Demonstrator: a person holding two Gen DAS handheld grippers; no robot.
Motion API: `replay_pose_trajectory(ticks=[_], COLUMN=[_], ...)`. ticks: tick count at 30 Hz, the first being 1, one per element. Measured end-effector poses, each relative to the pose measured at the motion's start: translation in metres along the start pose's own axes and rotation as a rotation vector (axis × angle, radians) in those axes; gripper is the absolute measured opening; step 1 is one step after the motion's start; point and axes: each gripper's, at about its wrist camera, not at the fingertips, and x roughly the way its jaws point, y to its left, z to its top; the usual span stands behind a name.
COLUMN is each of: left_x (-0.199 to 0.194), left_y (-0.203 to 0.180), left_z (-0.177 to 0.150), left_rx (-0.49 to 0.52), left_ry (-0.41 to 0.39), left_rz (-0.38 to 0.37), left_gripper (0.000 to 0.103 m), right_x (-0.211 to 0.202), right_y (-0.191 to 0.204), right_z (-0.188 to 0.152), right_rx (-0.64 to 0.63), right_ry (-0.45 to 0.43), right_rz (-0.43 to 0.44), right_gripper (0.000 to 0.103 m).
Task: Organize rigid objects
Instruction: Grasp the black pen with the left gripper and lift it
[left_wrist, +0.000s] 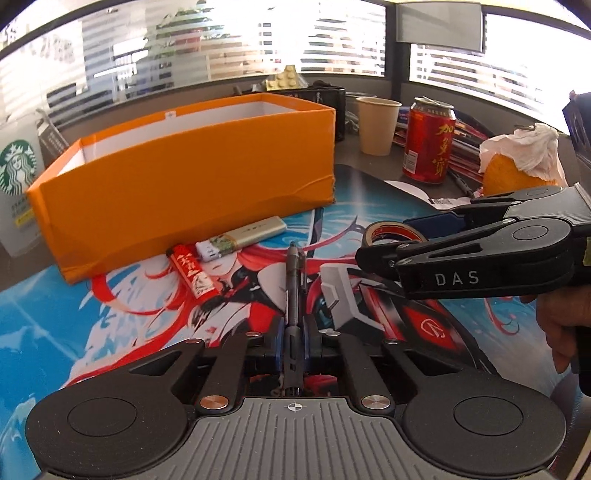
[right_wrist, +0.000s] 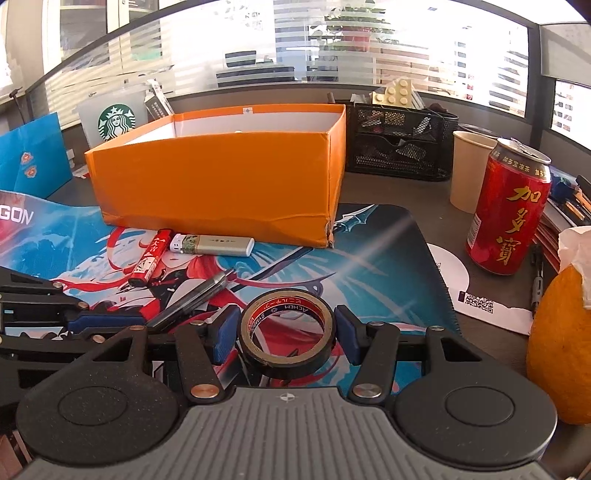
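The left gripper (left_wrist: 293, 338) points forward and downward over the mat, its blue pads (left_wrist: 277, 341) closed tight on a pen (left_wrist: 295, 291) that runs straight out between them. The right gripper (right_wrist: 286, 332) sits to its right, also tilted down, its pads (right_wrist: 225, 332) touching both sides of a tape roll (right_wrist: 288, 332) held between them. A hand (left_wrist: 565, 325) grasps the right gripper's handle from below.

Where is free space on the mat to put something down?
Free: the mat right of the tape roll, up to the orange box. Crowded: left, by the red lighter, white lighter and pen.
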Motion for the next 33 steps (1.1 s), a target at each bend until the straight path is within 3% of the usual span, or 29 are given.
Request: replay_pose_trajectory(ticks=[12,16,21,25,27,28,29,30,31,33], left_x=[-0.027,-0.031,-0.023,-0.021,-0.017,-0.015,-0.012,-0.007,-0.004,0.001], left_y=[0.018,0.024,0.031,0.027,0.022,0.020,0.018,0.018,0.017,0.015], left_z=[0.004,0.000,-0.016,-0.016,-0.011,-0.009,-0.006,-0.004,-0.004,-0.002], left_rx=[-0.050,-0.055,-0.079,-0.045,-0.003,0.011,0.022,0.021,0.016,0.024], left_ry=[-0.048,-0.040,0.041,0.038,0.045,0.049,0.056,0.069,0.075,0.058], left_rz=[0.008,0.011,-0.036,-0.027,-0.026,-0.034,-0.043,-0.044,-0.040,-0.042], left_gripper=[0.008,0.008,0.009,0.010,0.020,0.035,0.063,0.077,0.085,0.084], right_x=[-0.009,-0.008,-0.005,-0.002,-0.002,-0.002,-0.002,-0.002,-0.002,-0.002], right_y=[0.016,0.022,0.027,0.029,0.030,0.030,0.030,0.030,0.030,0.028], right_z=[0.005,0.005,0.004,0.004,0.003,0.003,0.003,0.003,0.003,0.003], right_rx=[-0.034,-0.047,-0.055,-0.059,-0.060,-0.059,-0.059,-0.059,-0.057,-0.055], right_ry=[-0.032,-0.023,-0.014,-0.007,-0.003,-0.004,-0.005,-0.005,-0.006,-0.008], right_rz=[0.002,0.008,0.014,0.016,0.018,0.018,0.018,0.017,0.015,0.012], right_gripper=[0.052,0.052,0.052,0.052,0.052,0.052,0.052,0.052,0.052,0.052])
